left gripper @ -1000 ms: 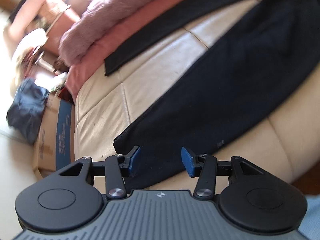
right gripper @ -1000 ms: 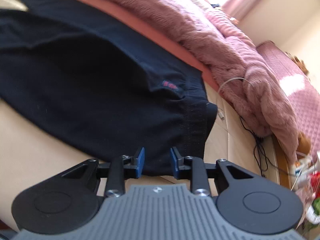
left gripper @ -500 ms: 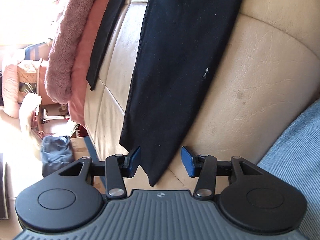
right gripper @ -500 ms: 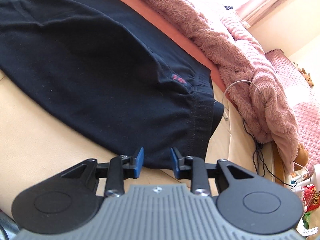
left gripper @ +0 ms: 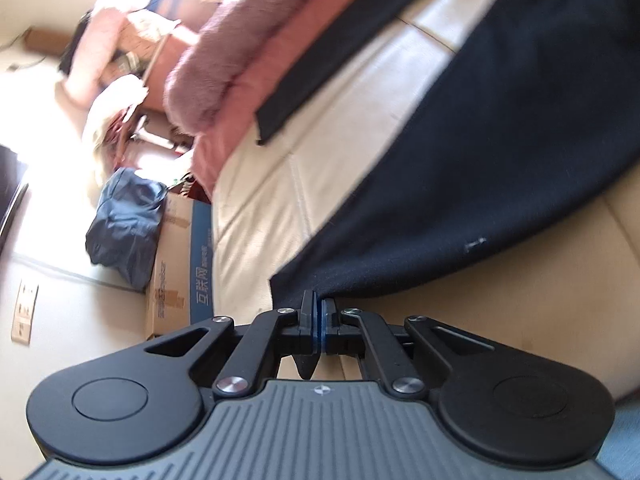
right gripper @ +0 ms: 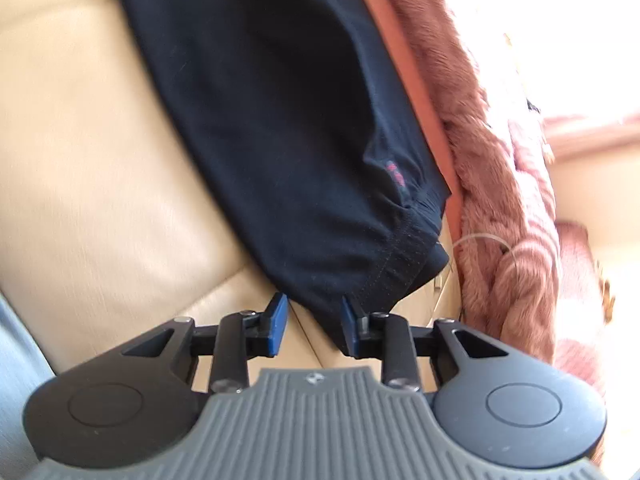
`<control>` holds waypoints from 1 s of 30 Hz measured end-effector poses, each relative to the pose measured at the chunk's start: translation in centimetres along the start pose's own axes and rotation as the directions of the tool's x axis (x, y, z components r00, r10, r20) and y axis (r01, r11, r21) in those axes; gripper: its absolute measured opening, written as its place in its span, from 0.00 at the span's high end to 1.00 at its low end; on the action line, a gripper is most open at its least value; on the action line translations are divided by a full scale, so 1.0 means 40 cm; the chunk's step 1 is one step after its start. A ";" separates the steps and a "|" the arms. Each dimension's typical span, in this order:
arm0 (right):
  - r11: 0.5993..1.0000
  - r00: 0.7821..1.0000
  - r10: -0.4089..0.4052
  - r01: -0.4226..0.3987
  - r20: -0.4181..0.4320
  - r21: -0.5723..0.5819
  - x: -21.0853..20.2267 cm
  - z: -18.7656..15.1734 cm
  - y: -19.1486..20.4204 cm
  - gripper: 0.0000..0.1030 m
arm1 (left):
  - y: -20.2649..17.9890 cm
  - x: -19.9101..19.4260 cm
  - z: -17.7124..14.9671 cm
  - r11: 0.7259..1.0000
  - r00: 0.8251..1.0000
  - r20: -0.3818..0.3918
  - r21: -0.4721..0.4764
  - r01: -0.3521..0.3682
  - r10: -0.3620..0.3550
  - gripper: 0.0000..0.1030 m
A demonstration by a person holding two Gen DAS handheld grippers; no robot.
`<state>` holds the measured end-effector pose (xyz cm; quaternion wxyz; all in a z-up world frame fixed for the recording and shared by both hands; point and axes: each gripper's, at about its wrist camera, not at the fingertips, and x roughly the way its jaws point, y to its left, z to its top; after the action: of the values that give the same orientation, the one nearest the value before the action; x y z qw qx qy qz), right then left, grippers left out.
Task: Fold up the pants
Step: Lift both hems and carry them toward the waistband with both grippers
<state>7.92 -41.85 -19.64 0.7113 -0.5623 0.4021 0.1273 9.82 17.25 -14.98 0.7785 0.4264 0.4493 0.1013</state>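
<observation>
Black pants lie spread across a cream leather sofa. In the left wrist view my left gripper is shut on the corner of a leg's hem, and the fabric rises out of the pinched blue pads. In the right wrist view the waist end of the pants fills the middle, with the stitched waistband nearest. My right gripper is open. The waistband's lower corner hangs between its jaws and rests against the right pad, apart from the left one.
A fuzzy pink blanket over an orange-pink sheet lines the sofa's back, also seen as the blanket on the left side. A cardboard box and a blue bag stand past the sofa's end. A thin cable loops by the waistband.
My left jaws have closed on the hem corner that lay between them, and that view has swung. My right gripper has rolled, and the waistband corner now hangs between its jaws.
</observation>
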 end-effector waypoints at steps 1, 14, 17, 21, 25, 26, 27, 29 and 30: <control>0.999 1.000 -0.002 0.002 0.003 -0.042 0.005 -0.001 0.008 0.77 | 0.015 -0.009 0.010 1.000 1.000 0.002 -0.026 -0.001 0.001 0.99; 0.981 0.991 -0.080 0.098 0.112 -0.169 0.023 0.020 0.069 0.81 | 0.072 -0.055 0.059 0.989 1.000 -0.012 -0.145 -0.003 0.001 0.99; 0.983 0.988 -0.100 0.116 0.118 -0.140 0.011 0.007 0.073 1.00 | 0.087 -0.056 0.060 0.979 1.000 -0.028 -0.204 0.001 -0.007 0.99; 0.987 0.977 -0.156 0.158 0.143 -0.009 -0.014 0.007 0.046 1.00 | 0.133 -0.053 0.063 0.941 0.998 -0.040 -0.337 0.026 -0.042 0.99; 0.976 0.964 -0.207 0.192 0.167 0.100 -0.048 0.016 -0.001 1.00 | 0.194 -0.074 0.075 0.889 0.999 -0.012 -0.457 0.031 -0.041 0.99; 0.971 0.959 -0.221 0.200 0.175 0.128 -0.058 0.020 -0.017 1.00 | 0.212 -0.081 0.081 0.875 0.999 -0.001 -0.483 0.031 -0.035 0.99; 0.964 0.954 -0.239 0.210 0.183 0.162 -0.070 0.024 -0.039 1.00 | 0.232 -0.088 0.089 0.862 0.999 0.010 -0.506 0.032 -0.031 0.99; 0.947 0.941 -0.275 0.229 0.195 0.227 -0.093 0.032 -0.088 1.00 | 0.272 -0.098 0.107 0.837 0.999 0.032 -0.546 0.036 -0.022 0.99; 0.937 0.936 -0.291 0.237 0.198 0.255 -0.103 0.038 -0.113 1.00 | 0.292 -0.102 0.118 0.827 0.999 0.042 -0.560 0.037 -0.016 0.99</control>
<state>8.78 -40.87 -13.49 0.8236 -0.5078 0.2481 0.0482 13.80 19.53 -2.58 0.8785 0.1747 0.3917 0.2103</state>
